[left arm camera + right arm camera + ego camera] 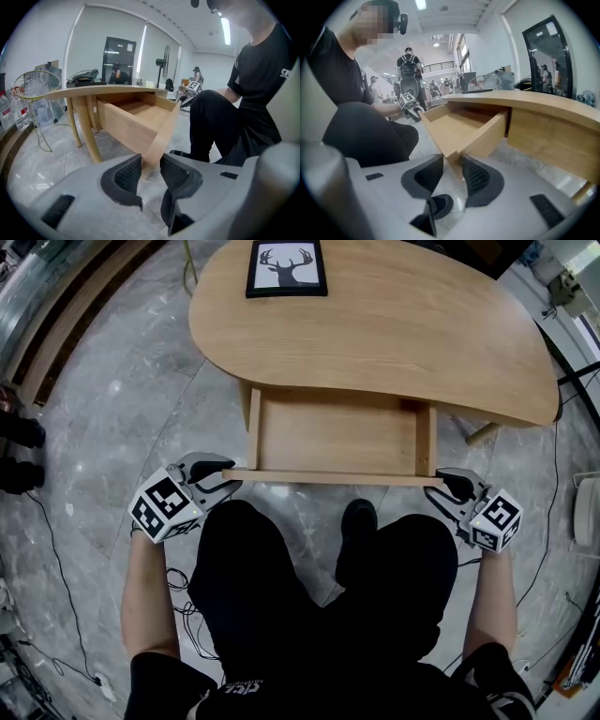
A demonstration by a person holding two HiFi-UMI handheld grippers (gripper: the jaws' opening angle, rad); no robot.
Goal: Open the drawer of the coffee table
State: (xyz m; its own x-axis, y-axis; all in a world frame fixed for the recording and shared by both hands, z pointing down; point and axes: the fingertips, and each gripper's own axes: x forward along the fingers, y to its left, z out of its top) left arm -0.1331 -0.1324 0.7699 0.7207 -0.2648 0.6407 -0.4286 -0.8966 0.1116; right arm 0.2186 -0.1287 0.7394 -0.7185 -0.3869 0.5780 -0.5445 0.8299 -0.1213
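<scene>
Drawer [333, 432] stands well out from under the coffee table [403, 324]; left gripper [223, 474] and right gripper [441, 482] pinch opposite ends of its front, jaws narrow; pulling both evenly, level and straight back, should keep it from jamming.

In the head view the tabletop [394, 324] covers the back of the drawer [333, 432], and the tabletop's far edge is cut off at the top. The drawer front's lower corners slip out of sight between my left tongs [150, 165] and my right tongs [452, 164].
</scene>
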